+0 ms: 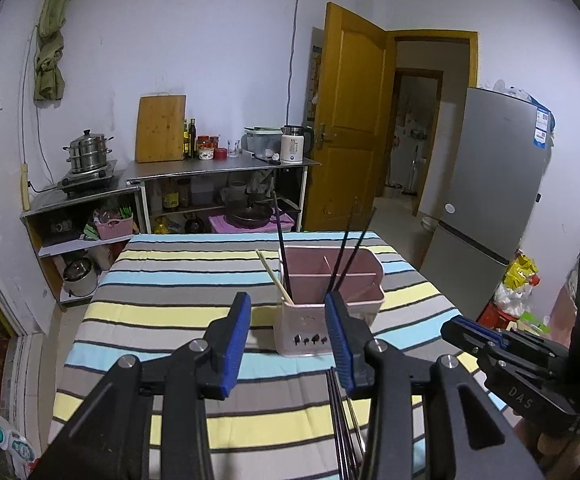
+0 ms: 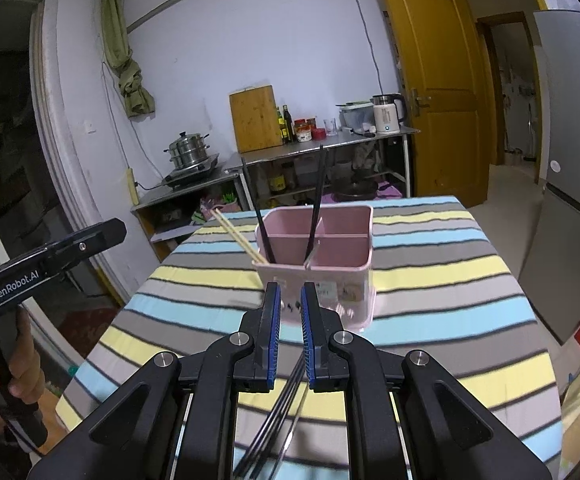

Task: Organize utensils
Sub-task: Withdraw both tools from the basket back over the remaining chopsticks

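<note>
A pink divided utensil holder [image 1: 330,280] [image 2: 330,240] stands on the striped table. It holds a pair of wooden chopsticks [image 1: 274,276] [image 2: 236,236] leaning left and several black chopsticks [image 1: 350,248] [image 2: 316,200] upright. More black chopsticks [image 1: 340,424] [image 2: 278,412] lie flat on the cloth below both grippers. My left gripper [image 1: 288,340] is open and empty, just in front of the holder. My right gripper [image 2: 290,332] has a narrow gap between its jaws and holds nothing, above the loose chopsticks; it also shows in the left wrist view [image 1: 474,332].
The striped tablecloth [image 1: 162,312] [image 2: 450,280] covers the table. Behind it stand steel kitchen shelves [image 1: 218,168] with a steamer pot, cutting board, bottles and kettle. A grey fridge [image 1: 490,192] and yellow door [image 1: 350,120] are at the right.
</note>
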Tool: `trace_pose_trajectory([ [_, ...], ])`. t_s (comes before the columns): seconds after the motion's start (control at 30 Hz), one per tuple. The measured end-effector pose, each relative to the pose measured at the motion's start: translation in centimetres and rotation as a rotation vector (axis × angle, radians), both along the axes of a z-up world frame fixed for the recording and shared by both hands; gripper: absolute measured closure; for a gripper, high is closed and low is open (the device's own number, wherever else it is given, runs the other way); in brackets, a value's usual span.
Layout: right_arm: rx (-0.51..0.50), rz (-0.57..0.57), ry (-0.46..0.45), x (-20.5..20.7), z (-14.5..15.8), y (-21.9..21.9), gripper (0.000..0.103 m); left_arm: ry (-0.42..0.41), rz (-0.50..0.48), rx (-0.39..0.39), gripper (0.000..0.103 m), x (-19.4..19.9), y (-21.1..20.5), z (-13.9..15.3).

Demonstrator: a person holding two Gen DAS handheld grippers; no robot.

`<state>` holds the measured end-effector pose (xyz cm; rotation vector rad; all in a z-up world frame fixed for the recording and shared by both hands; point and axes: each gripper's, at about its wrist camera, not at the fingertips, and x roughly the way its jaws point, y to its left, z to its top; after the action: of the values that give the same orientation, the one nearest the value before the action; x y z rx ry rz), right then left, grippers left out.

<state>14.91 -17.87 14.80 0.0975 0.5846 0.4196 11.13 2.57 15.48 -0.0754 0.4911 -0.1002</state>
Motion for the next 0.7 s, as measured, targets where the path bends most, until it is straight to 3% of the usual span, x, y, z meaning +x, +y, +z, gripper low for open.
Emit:
trace_pose_trajectory([
  [0.4,-0.001,-0.009,0.037,-2.2,-1.6,-0.6,0.093,0.027,-0.007,0.004,0.062,-1.9,-0.1,-1.7],
  [0.7,-0.024,0.001,0.122,-2.8,-5.3,0.0,0.093,0.119,-0.016,-0.006,0.062,-2.1,0.2,-6.3],
])
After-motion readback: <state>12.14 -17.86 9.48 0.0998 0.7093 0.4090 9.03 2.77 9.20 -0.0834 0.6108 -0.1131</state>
